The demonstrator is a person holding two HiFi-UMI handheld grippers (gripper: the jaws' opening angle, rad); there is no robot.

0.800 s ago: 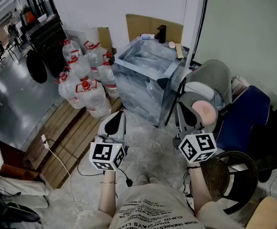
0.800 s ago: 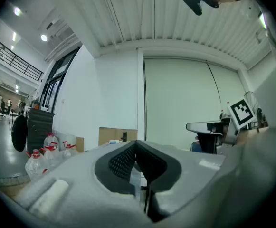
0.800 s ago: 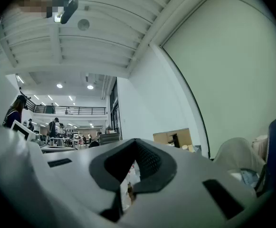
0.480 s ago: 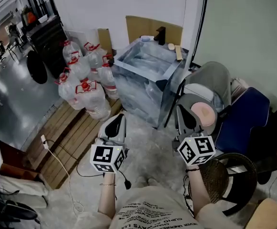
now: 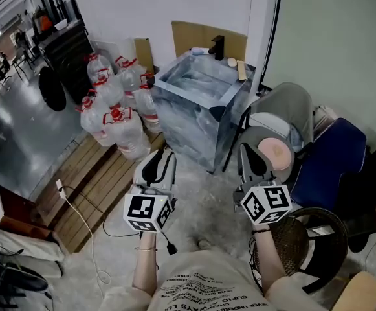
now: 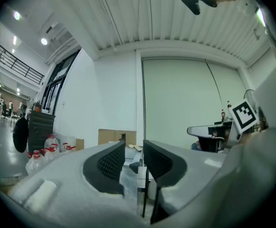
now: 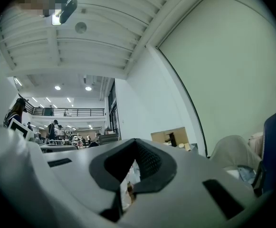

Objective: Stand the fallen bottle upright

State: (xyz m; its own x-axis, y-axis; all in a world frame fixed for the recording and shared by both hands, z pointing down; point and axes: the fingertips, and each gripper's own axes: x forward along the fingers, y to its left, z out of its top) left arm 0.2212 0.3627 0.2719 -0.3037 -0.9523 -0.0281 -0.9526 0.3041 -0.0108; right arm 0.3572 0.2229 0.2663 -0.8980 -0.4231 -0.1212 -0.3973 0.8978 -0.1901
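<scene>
Approach not begun; little is changing.
White left gripper (image 5: 160, 155) is cracking slightly open, empty; white right gripper (image 5: 250, 148) is staying shut, empty; large clear red-capped plastic bottle (image 5: 128, 138), seemingly tipped, is lying well ahead.
</scene>
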